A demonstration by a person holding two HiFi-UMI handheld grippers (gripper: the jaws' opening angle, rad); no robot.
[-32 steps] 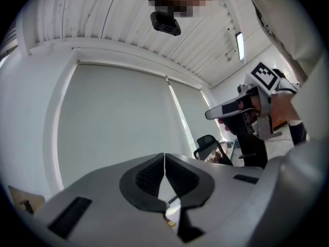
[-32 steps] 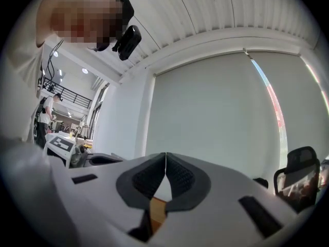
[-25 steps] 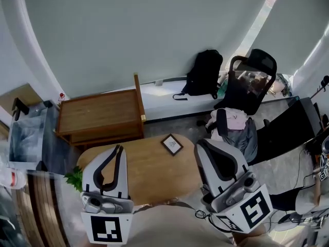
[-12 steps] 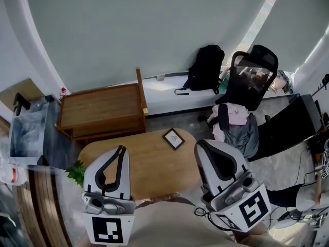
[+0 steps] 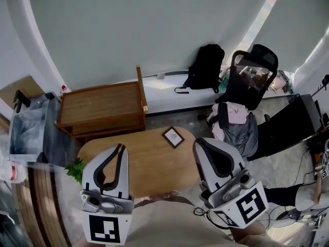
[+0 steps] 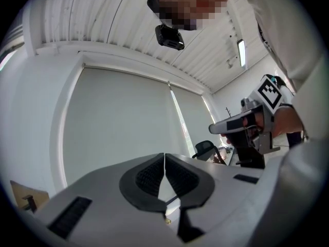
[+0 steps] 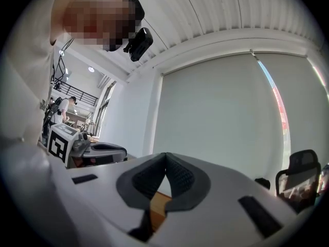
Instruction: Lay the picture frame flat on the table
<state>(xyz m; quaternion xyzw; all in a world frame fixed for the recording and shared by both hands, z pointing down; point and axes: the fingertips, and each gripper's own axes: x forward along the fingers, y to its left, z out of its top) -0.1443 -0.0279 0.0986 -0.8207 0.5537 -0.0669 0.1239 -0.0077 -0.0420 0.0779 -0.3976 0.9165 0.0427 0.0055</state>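
Note:
A small dark picture frame (image 5: 173, 137) with a white print sits on the far right part of the round wooden table (image 5: 149, 163). Its face shows from above, and I cannot tell whether it is flat or propped. My left gripper (image 5: 121, 147) is held over the table's near left, its jaws shut and empty (image 6: 164, 156). Off the table's right edge, nearer to me than the frame and clear of it, hovers my right gripper (image 5: 197, 141), also shut with nothing in it (image 7: 165, 155). Both point up and away, toward the blind.
A wooden cabinet (image 5: 100, 109) stands behind the table on the left. A black backpack (image 5: 205, 68) rests on the window ledge. An office chair (image 5: 249, 81) draped with clothes is at the right. A green plant (image 5: 76, 171) touches the table's left edge, beside a grey cart (image 5: 28, 133).
The head view has shifted slightly. Both grippers stay shut and nearly still close to my body, and the frame has not moved on the table.

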